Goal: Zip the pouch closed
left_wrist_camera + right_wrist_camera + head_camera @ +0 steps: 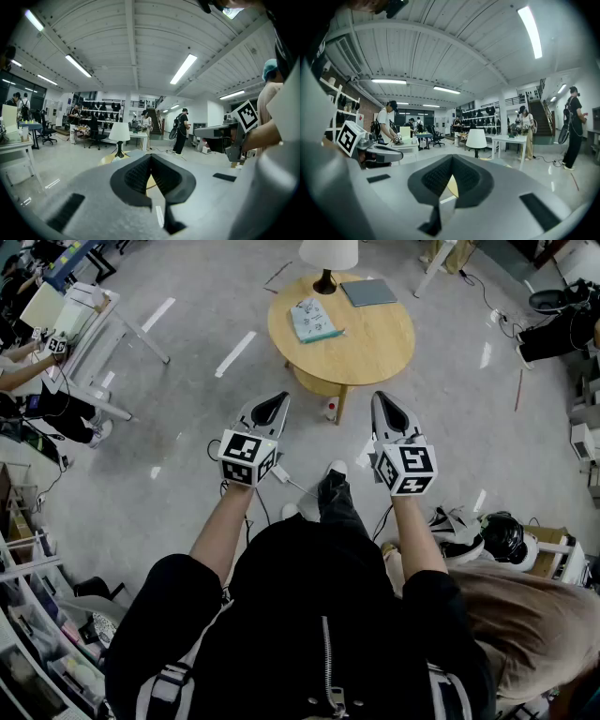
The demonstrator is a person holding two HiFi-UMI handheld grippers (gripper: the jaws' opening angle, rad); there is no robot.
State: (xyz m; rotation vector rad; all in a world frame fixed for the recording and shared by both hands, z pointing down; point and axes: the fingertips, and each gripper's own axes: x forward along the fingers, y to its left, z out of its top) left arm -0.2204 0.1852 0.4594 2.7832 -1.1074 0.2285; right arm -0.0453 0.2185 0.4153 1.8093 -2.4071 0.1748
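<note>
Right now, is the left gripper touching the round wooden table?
Apart: the head view shows grey floor between the left gripper and the round wooden table.

Bright ceiling strips (fisheye-warped edges)

Person from above: black short-sleeve top (309, 615) w/ silver zip (328, 662) down centre. Grey-white straps (164, 690) either side of zip. Beyond zip: dark trousers (336, 498), white shoes (336, 466). Left gripper (277, 399) & right gripper (382, 399): grey shells, black pads, b/w square-marker cubes (246, 457).
</note>
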